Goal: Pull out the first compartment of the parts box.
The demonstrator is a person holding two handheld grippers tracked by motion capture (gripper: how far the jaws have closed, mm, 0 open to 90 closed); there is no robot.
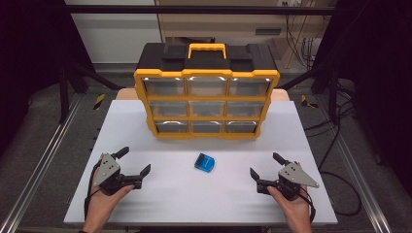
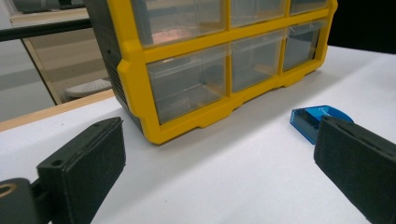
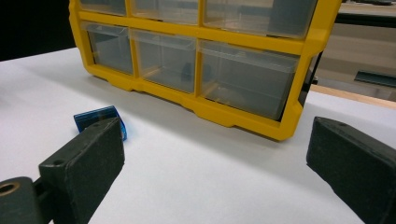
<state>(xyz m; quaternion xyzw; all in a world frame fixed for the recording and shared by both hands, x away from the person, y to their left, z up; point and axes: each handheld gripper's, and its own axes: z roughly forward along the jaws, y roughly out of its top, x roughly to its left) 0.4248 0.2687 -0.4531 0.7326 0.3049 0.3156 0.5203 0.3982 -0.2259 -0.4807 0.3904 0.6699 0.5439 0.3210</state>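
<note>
A yellow and black drawer cabinet (image 1: 206,92) with clear drawers stands at the back middle of the white table (image 1: 160,189); all its drawers look closed. A small blue translucent box (image 1: 205,162) lies on the table in front of it. My left gripper (image 1: 133,161) rests at the front left, open, with nothing between its jaws. My right gripper (image 1: 266,165) rests at the front right, open and empty too. In the left gripper view the cabinet (image 2: 210,65) fills the top and the blue box (image 2: 314,119) lies just beyond the right jaw. In the right gripper view the blue box (image 3: 95,116) lies behind the left jaw, below the cabinet (image 3: 201,60).
The cabinet has a yellow carry handle (image 1: 207,48) on its black top. Metal rails (image 1: 43,160) run along both sides of the table. Cables (image 1: 335,145) trail on the floor at the right.
</note>
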